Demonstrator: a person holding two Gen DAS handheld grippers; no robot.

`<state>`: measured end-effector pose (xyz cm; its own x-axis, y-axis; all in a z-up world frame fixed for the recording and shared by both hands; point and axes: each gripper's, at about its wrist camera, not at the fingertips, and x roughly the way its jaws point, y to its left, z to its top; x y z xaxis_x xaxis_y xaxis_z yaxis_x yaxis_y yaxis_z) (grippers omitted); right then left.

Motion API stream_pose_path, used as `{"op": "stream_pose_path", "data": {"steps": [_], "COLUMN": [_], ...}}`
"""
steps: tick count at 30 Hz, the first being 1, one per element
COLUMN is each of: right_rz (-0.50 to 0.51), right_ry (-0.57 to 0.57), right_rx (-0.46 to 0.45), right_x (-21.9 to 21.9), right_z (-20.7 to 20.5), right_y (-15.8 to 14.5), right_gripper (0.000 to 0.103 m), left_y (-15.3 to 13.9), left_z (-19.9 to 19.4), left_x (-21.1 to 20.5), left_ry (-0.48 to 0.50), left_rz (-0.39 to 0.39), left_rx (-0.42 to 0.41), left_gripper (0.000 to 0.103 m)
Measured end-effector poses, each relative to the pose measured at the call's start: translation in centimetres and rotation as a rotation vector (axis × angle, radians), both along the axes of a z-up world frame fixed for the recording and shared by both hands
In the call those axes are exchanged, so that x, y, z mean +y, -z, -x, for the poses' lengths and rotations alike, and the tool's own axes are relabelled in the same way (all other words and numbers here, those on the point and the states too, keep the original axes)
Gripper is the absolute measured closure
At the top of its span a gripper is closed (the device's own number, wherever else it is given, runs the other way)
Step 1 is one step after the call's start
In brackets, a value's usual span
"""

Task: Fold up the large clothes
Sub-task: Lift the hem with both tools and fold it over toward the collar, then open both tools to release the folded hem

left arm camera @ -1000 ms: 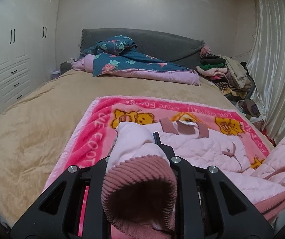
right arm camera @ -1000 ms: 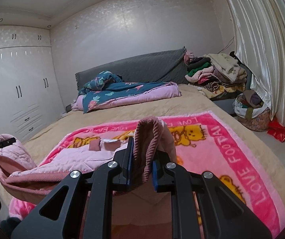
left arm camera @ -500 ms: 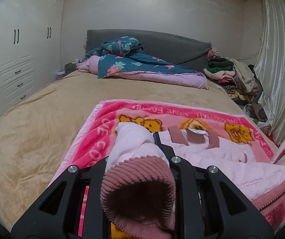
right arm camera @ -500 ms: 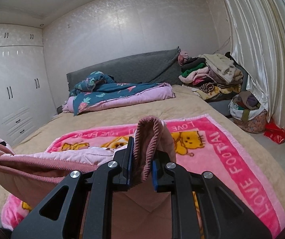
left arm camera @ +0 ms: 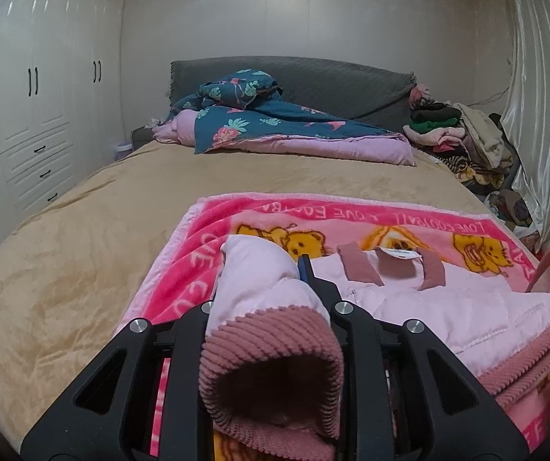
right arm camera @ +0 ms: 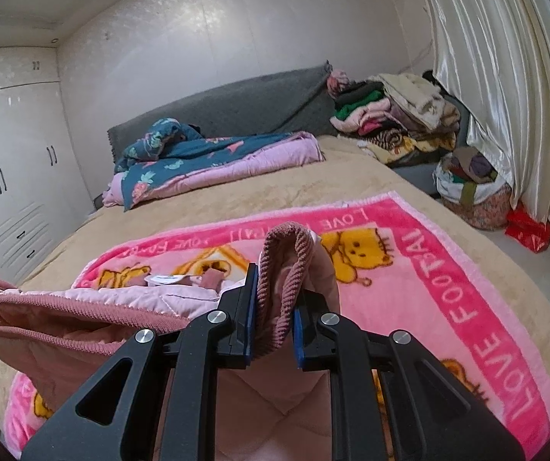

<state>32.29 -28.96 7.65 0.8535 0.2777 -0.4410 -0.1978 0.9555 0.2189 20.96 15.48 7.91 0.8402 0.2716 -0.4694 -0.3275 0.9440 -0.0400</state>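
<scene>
A light pink quilted jacket (left arm camera: 448,311) with dusty-rose ribbed trim lies on a pink bear-print blanket (left arm camera: 213,226) on the bed. My left gripper (left arm camera: 271,288) is shut on one lower corner of the jacket, its ribbed hem (left arm camera: 271,349) draped over the fingers. My right gripper (right arm camera: 275,299) is shut on the other ribbed corner (right arm camera: 286,246). The hem stretches between the two grippers, lifted above the blanket (right arm camera: 448,269). The collar and white label (left arm camera: 400,254) lie flat at the far end.
The tan bedspread (left arm camera: 83,253) surrounds the blanket. A teal floral and lilac quilt (left arm camera: 275,126) lies by the grey headboard. A pile of clothes (right arm camera: 390,115) and a full bag (right arm camera: 471,188) stand right of the bed by the curtain. White wardrobes (left arm camera: 37,115) stand at the left.
Both grippers have moved forward over the bed with the jacket's hem, toward the collar. The stretched hem has drawn closer to the collar; both stay shut.
</scene>
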Motion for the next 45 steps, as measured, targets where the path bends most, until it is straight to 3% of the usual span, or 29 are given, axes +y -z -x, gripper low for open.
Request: {"op": "stream_pose_path", "data": {"steps": [9, 12, 14, 15, 16, 17, 20, 22, 28, 32, 38, 42, 45], "right_rz": [-0.017, -0.055, -0.098, -0.114, -0.135, -0.143, -0.163, -0.109, 0.068, 0.029, 0.056, 0.078, 0.086], "right_ry": [0.011, -0.009, -0.038, -0.049, -0.052, -0.037, -0.062, -0.047, -0.060, -0.095, -0.109, -0.105, -0.109], "right_rx": [0.059, 0.077, 0.084, 0.082, 0.063, 0.037, -0.032, -0.044, 0.074, 0.158, 0.191, 0.173, 0.159], "right_x": [0.3, 0.0, -0.2, -0.4, -0.6, -0.9, -1.6, -1.8, -1.1, -1.0, 0.5, 0.9, 0.9], "right_z": [-2.4, -3.2, -3.6, -3.7, -3.5, -3.0, -1.1, 0.0, 0.7, 0.8, 1.6, 2.2, 2.6], "right_y": [1.7, 1.9, 1.7, 1.6, 1.3, 0.9, 0.0, 0.2, 5.3, 9.0, 11.4, 11.3, 10.9], "right_gripper": [0.089, 0.084, 0.072, 0.059, 0.035, 0.021, 0.016, 0.012, 0.012, 0.012, 0.012, 0.012, 0.012], "left_y": [1.2, 1.4, 1.6, 1.7, 1.8, 2.0, 2.5, 2.8, 3.4, 2.7, 0.8, -0.3, -0.4], "left_z": [-1.2, -1.8, -2.3, -2.6, -3.0, -3.4, -4.2, -4.8, -5.6, -4.9, -3.2, -1.7, -0.5], "left_x": [-0.1, -0.1, 0.1, 0.1, 0.1, 0.2, 0.2, 0.5, 0.3, -0.1, -1.6, -1.9, -1.6], "left_ry": [0.005, 0.007, 0.005, 0.004, 0.002, 0.001, 0.001, 0.004, 0.013, 0.045, 0.060, 0.046, 0.037], "left_rz": [-0.004, -0.006, -0.005, -0.005, -0.008, -0.009, -0.007, 0.003, 0.022, 0.062, 0.038, 0.005, 0.023], "left_rx": [0.021, 0.030, 0.038, 0.042, 0.048, 0.054, 0.068, 0.077, 0.085, 0.056, -0.004, -0.049, -0.070], "left_gripper": [0.084, 0.084, 0.084, 0.084, 0.084, 0.084, 0.081, 0.079, 0.071, 0.041, 0.015, 0.011, 0.011]}}
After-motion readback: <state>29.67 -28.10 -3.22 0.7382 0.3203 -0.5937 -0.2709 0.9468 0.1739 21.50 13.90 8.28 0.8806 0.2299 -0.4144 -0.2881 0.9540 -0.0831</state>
